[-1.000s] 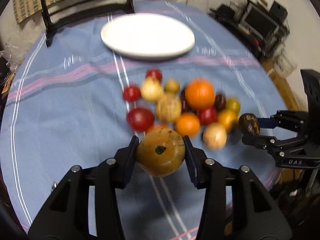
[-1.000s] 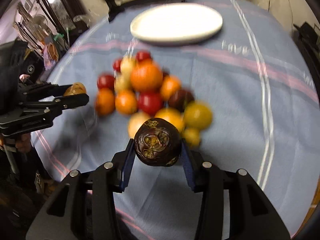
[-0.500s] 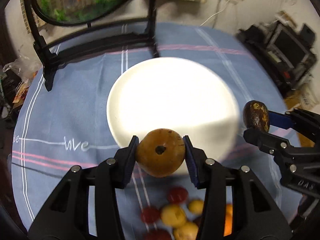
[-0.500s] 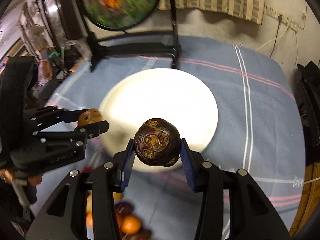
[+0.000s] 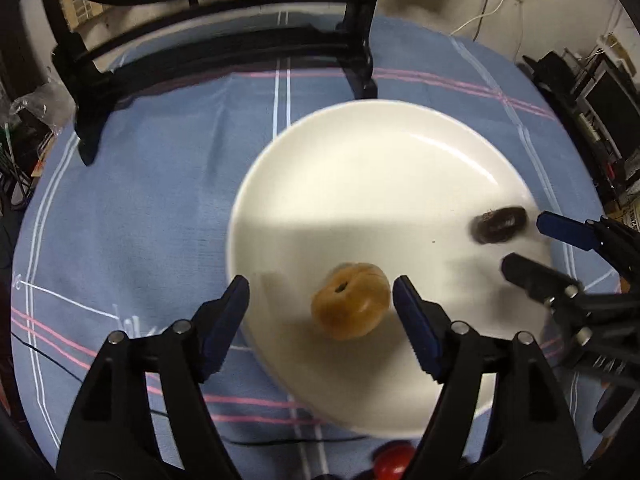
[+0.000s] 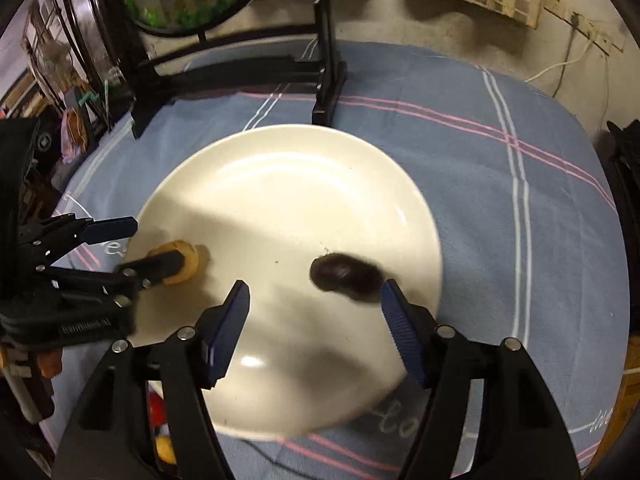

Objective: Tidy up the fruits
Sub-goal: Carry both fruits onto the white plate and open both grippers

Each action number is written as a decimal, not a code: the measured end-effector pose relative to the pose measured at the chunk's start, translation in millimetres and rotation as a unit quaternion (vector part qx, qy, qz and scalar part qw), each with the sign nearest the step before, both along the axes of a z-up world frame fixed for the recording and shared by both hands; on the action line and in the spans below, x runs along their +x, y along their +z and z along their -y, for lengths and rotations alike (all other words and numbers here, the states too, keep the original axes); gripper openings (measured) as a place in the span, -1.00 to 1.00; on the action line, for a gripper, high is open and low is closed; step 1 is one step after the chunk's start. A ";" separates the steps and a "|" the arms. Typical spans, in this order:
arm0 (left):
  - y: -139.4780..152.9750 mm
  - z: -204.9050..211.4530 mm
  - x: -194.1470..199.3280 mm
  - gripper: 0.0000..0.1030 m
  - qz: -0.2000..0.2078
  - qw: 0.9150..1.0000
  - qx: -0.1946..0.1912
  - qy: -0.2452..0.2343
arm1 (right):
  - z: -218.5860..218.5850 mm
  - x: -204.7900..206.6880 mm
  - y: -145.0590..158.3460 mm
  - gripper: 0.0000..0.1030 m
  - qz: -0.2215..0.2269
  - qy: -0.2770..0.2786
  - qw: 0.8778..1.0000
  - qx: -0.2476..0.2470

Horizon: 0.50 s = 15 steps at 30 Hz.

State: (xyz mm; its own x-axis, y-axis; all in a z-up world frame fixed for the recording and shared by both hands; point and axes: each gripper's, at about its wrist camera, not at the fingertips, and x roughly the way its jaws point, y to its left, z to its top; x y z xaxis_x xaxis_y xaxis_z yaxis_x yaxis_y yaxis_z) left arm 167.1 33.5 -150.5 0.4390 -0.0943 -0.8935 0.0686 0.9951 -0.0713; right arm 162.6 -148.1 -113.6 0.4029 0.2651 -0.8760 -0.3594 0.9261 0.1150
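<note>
Embroidered white cursive lettering on the blue tablecloth (image 6: 520, 208) is only partly legible: the letters "to" appear just below the near rim of the white plate (image 6: 400, 184) in the right wrist view, and a further fragment lies at the cloth's lower right edge, too cut off to read. In the left wrist view a similar white script sits beside the left gripper (image 5: 320, 300), blurred and unreadable. Raised lettering on the left gripper's body in the right wrist view is too smeared to make out.

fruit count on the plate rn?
2. Tan fruit between the opening left gripper jaws; dark fruit between the opening right gripper jaws. White plate otherwise bare.
</note>
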 end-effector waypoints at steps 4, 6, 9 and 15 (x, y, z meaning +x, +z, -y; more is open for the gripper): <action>22.2 -4.6 -32.1 0.50 0.028 0.999 -0.010 -0.016 | 16.2 -38.8 19.2 0.33 0.015 0.006 1.000 0.007; 34.1 -6.4 -60.7 0.54 0.048 0.998 -0.010 -0.031 | 22.4 -68.3 28.9 0.33 0.022 0.010 1.000 0.013; 42.7 -9.1 -104.4 0.55 0.073 0.996 0.007 -0.056 | 29.1 -117.7 38.9 0.33 0.037 0.023 0.999 0.019; 35.5 -11.1 -194.3 0.58 0.071 0.992 0.024 -0.099 | 40.7 -208.2 32.1 0.33 0.037 0.029 0.999 -0.003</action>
State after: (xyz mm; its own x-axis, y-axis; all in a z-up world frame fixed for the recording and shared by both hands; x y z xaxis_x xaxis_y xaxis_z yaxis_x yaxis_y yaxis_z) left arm -27.2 44.5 -115.1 0.5372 -0.1496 -0.8301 0.2695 0.9630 0.0008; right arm -45.6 -188.8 -81.4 0.4508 0.2849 -0.8459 -0.4195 0.9042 0.0809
